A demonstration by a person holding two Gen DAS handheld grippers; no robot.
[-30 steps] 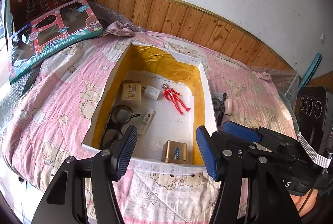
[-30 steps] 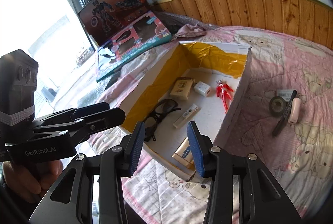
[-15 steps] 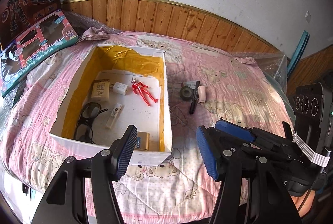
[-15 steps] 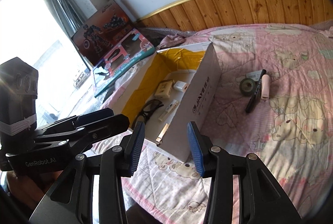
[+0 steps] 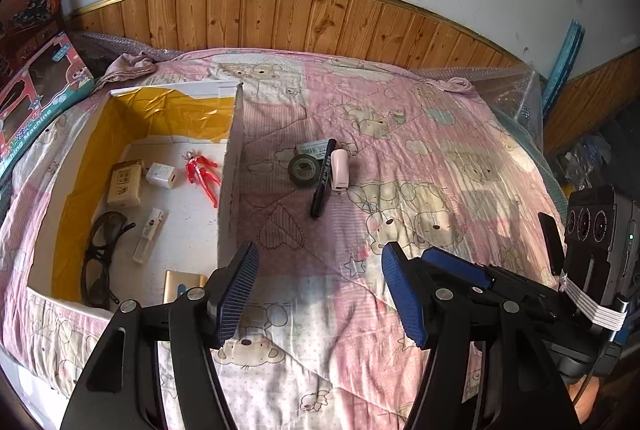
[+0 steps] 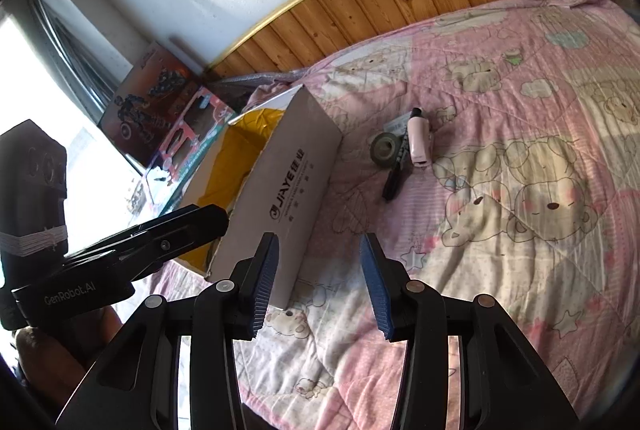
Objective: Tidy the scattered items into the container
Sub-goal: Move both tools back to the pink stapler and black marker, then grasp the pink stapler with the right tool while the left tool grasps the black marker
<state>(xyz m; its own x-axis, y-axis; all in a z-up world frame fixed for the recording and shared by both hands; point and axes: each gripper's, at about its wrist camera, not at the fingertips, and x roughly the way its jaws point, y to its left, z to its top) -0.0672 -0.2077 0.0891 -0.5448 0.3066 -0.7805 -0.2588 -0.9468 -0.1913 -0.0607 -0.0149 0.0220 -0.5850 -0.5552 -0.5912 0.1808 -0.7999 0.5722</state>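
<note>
A white cardboard box [image 5: 230,174] with yellow lining sits on the pink quilt at the left. It holds a red figure [image 5: 202,168], black glasses [image 5: 100,254], a gold box [image 5: 180,286] and small cartons. On the quilt to its right lie a dark tape roll [image 5: 305,169], a black marker [image 5: 322,182], a pink stapler-like item [image 5: 340,174] and a small label [image 5: 314,149]. My left gripper [image 5: 318,290] hangs open near the box's near right corner. My right gripper [image 6: 318,284] is open too, beside the box wall [image 6: 296,182], with the tape roll [image 6: 385,148], marker [image 6: 396,178] and pink item [image 6: 419,142] ahead.
Toy boxes [image 5: 32,90] lean at the far left by the wall. Wooden panelling [image 5: 300,22] runs behind the bed. Bubble wrap [image 5: 512,98] covers the bed's far right corner. The left gripper's body [image 6: 120,258] shows at the left of the right wrist view.
Both views have swung to the right, away from over the box and toward the items on the quilt. Both grippers stay open with nothing in them.
</note>
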